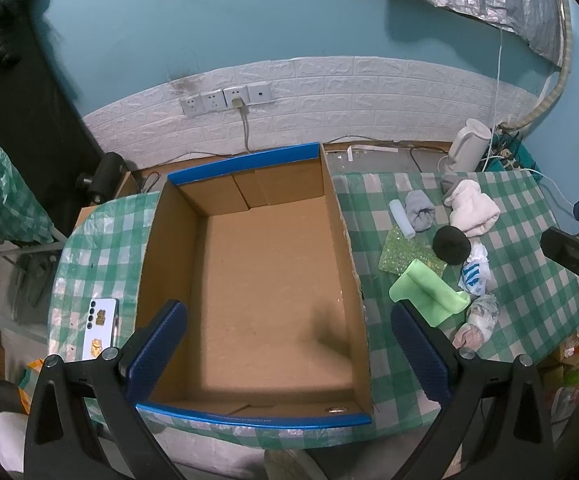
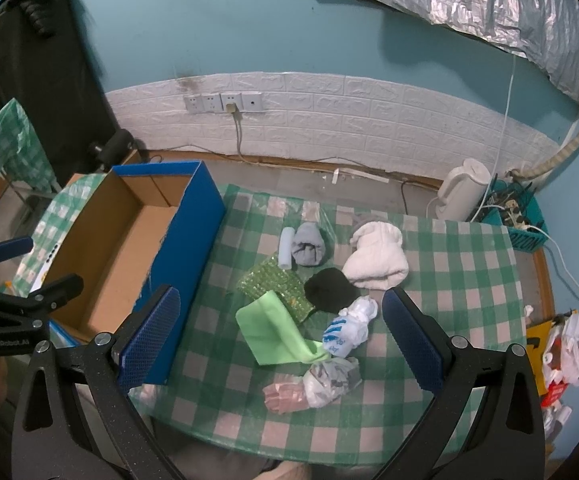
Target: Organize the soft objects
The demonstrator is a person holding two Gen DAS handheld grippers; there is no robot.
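Observation:
An empty cardboard box [image 1: 341, 240] [image 2: 193, 236] with blue outer sides stands on the checked table. My left gripper [image 1: 285, 344] hovers open above its near half. Soft items lie to the right: a white towel roll [image 2: 377, 260] [image 1: 473, 210], a grey sock ball [image 2: 308, 246] [image 1: 419, 212], a black sock ball [image 2: 329, 290] [image 1: 451, 245], a green cloth [image 2: 273, 332] [image 1: 429, 286], a glittery green pad [image 2: 277, 284], a blue-printed plastic bag [image 2: 347, 330] and another crumpled bag [image 2: 329, 378]. My right gripper [image 2: 285, 340] is open above this pile, holding nothing.
A phone [image 1: 99, 328] lies on the table left of the box. A white kettle [image 2: 463, 190] and a basket of cables [image 2: 515, 216] stand on the floor by the wall. Bags of clutter [image 2: 573, 352] sit off the table's right edge.

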